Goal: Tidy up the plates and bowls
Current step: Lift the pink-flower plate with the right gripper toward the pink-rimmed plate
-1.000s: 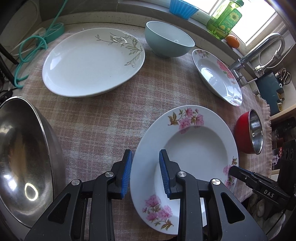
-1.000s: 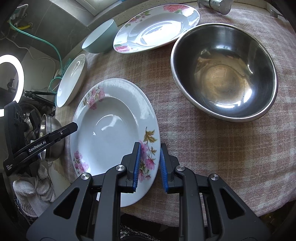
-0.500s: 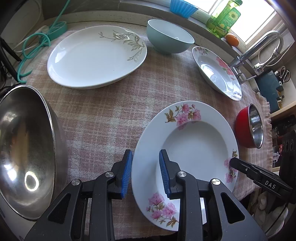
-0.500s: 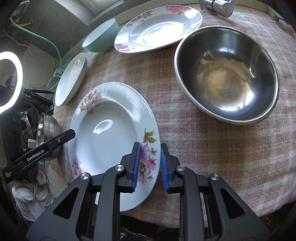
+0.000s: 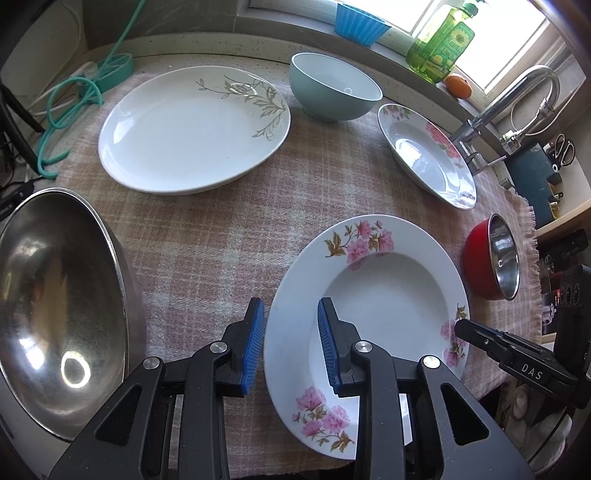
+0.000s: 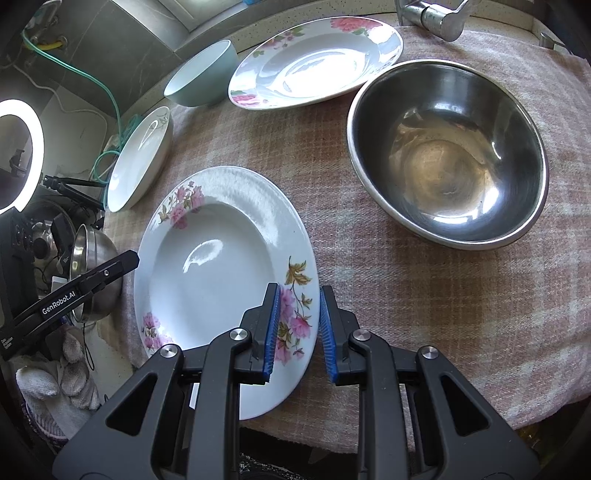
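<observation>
A pink-flowered soup plate point(image 5: 384, 291) point(image 6: 218, 266) is held between both grippers above the checked cloth. My left gripper point(image 5: 291, 343) straddles its left rim, with the rim closer to the left pad and room to the right pad. My right gripper point(image 6: 297, 328) straddles its right rim, pads close to the rim on both sides. A second flowered soup plate point(image 5: 428, 147) point(image 6: 317, 59), a white oval plate with grey leaves point(image 5: 192, 125) point(image 6: 140, 155) and a pale green bowl point(image 5: 332, 85) point(image 6: 203, 77) stand behind.
A large steel bowl point(image 5: 55, 306) point(image 6: 447, 147) stands beside the held plate. A small red bowl point(image 5: 495, 258) sits at the cloth's right edge. A tap point(image 5: 506, 96), a green bottle point(image 5: 439, 40) and a blue cup point(image 5: 360, 22) are by the window. A teal hose point(image 5: 74, 99) lies far left.
The held soup plate and both grippers have risen and pulled back a little from the table. The right gripper's pads have spread slightly around the rim.
</observation>
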`<move>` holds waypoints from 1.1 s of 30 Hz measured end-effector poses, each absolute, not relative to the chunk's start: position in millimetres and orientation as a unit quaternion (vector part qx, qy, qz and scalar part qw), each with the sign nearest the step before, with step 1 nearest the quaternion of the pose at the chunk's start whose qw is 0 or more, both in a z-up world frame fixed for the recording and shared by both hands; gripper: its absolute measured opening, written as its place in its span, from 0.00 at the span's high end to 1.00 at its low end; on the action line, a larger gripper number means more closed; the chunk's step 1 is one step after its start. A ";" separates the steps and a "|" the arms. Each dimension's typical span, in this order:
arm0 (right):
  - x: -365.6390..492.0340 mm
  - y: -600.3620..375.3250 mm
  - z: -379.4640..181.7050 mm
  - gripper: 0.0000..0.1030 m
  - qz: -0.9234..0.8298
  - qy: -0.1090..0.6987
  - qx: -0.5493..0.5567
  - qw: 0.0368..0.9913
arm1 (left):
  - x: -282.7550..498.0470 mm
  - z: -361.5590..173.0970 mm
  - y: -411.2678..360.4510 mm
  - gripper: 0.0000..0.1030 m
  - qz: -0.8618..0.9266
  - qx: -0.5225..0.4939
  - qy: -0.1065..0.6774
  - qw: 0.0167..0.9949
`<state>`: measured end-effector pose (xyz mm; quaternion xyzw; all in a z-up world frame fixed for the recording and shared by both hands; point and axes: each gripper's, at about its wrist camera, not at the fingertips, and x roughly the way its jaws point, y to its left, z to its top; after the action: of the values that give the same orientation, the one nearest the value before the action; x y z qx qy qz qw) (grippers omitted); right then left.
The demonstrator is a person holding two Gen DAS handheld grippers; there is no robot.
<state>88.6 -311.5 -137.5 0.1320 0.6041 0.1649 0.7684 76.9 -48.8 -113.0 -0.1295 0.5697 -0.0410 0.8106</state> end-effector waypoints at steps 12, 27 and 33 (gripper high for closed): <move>83.6 -317.1 -107.5 0.79 0.184 0.574 0.124 0.788 | 77.9 -95.6 -50.4 0.73 -0.048 -0.146 0.551 0.820; 134.8 -369.3 -51.2 0.70 0.198 0.522 0.110 0.822 | 101.2 -77.0 -77.3 0.73 -0.069 -0.187 0.521 0.830; 174.9 -403.5 -48.0 0.70 0.192 0.521 0.123 0.822 | 120.4 -75.4 -84.5 0.73 -0.063 -0.207 0.511 0.832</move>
<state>174.9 -403.5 -48.0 0.1230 0.5214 0.1923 0.8223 120.4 -84.5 -75.4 -0.2074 0.5112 -0.0627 0.8317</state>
